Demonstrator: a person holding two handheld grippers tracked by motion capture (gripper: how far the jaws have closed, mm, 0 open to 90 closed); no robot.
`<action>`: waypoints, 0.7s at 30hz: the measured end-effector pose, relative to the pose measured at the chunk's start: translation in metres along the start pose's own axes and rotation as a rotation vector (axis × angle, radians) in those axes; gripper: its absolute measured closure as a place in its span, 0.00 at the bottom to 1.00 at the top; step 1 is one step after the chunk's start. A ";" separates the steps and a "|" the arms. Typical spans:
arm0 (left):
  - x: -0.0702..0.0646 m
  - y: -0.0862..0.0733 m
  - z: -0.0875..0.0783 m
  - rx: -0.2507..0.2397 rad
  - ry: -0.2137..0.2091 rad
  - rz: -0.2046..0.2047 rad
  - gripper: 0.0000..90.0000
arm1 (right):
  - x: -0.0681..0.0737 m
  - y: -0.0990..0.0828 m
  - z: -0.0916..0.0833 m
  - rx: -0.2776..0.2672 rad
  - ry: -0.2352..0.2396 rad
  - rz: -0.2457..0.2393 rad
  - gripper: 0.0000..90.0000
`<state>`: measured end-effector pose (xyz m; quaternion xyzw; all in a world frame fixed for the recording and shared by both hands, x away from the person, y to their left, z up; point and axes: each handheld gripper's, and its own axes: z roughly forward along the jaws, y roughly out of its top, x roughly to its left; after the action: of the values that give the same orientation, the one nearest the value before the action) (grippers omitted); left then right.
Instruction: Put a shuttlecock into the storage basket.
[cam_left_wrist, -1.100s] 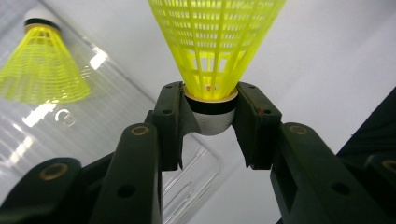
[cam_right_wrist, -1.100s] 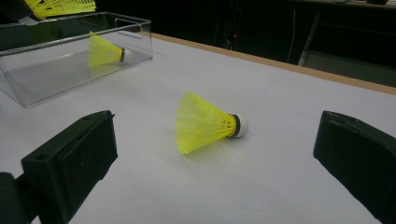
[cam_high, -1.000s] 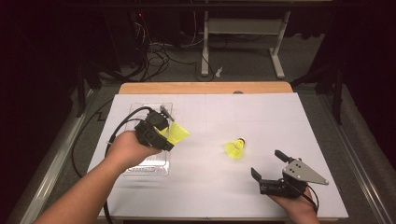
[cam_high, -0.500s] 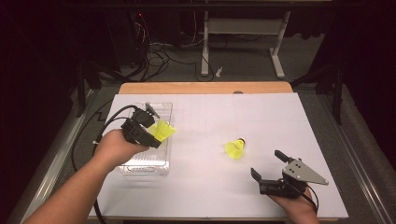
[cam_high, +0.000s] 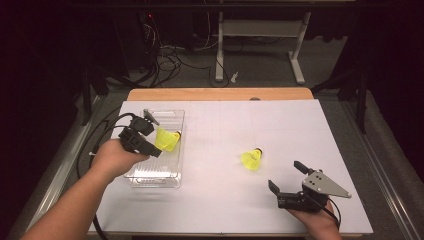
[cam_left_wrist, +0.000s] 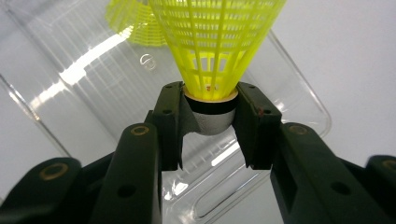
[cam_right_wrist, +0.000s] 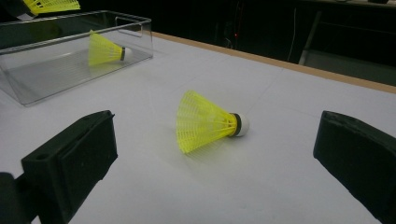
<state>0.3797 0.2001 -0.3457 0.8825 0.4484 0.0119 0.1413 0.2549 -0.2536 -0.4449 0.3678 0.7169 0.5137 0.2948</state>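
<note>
Item 1, left gripper (cam_high: 159, 145): jaws partly closed, pads clamped on the white cork tip of a yellow shuttlecock (cam_left_wrist: 212, 51), one pad on each side of the cork. The feather skirt fans out away from the jaws. In the left gripper view a clear plastic box (cam_left_wrist: 289, 88) lies beyond and beneath the jaws, with the skirt of a second shuttlecock (cam_left_wrist: 133, 25) past the held one; the high view places gripper and held shuttlecock over the box but does not separate the two yellow skirts.

Item 2, right gripper (cam_high: 285, 180): jaws wide apart, nothing between the pads, nothing touched.

Item 3, loose shuttlecock (cam_right_wrist: 208, 122): lying on its side on the white table (cam_high: 280, 125), ahead of the right gripper's jaws and roughly centred between them, well clear of both pads. The right gripper view shows its cork pointing toward the right-hand jaw.

Item 4, clear plastic box, right gripper view: far beyond the left-hand jaw, one shuttlecock lying inside on its side.
</note>
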 end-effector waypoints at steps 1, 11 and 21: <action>0.002 -0.001 0.000 0.002 0.002 -0.005 0.72 | 0.000 0.000 0.000 0.000 0.000 0.000 0.00; 0.018 -0.007 0.002 0.014 0.017 -0.050 0.72 | 0.000 0.000 0.000 0.000 0.000 0.000 0.00; 0.029 -0.013 0.007 0.018 0.026 -0.077 0.72 | 0.000 0.000 0.000 0.002 0.002 -0.002 0.00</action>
<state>0.3875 0.2284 -0.3587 0.8656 0.4840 0.0137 0.1280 0.2548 -0.2533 -0.4452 0.3671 0.7181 0.5128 0.2943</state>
